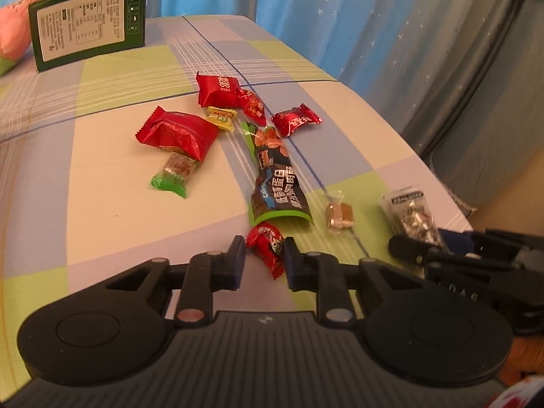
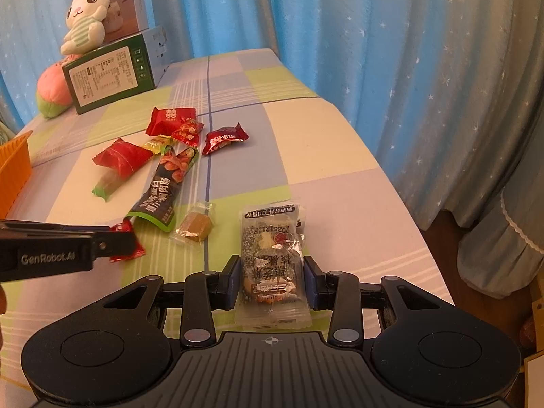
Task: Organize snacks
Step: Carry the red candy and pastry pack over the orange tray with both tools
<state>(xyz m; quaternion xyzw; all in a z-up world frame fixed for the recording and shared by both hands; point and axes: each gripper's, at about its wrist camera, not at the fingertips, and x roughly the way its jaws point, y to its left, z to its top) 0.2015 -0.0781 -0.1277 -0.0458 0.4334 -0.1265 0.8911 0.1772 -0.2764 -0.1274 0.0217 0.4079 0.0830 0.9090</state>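
A small red candy lies on the checked tablecloth, and my left gripper is shut on it, one pad at each side. From the right wrist view the left gripper reaches in from the left, with the red candy at its tip. My right gripper is shut on a clear snack packet with dark print that rests flat on the cloth. In the left wrist view the same clear snack packet sits at the tip of the right gripper.
Loose snacks lie ahead: a long dark sausage packet, a brown sweet in clear wrap, a large red packet, and several small red and yellow candies. An orange basket stands at the left. A green box and plush rabbit stand behind.
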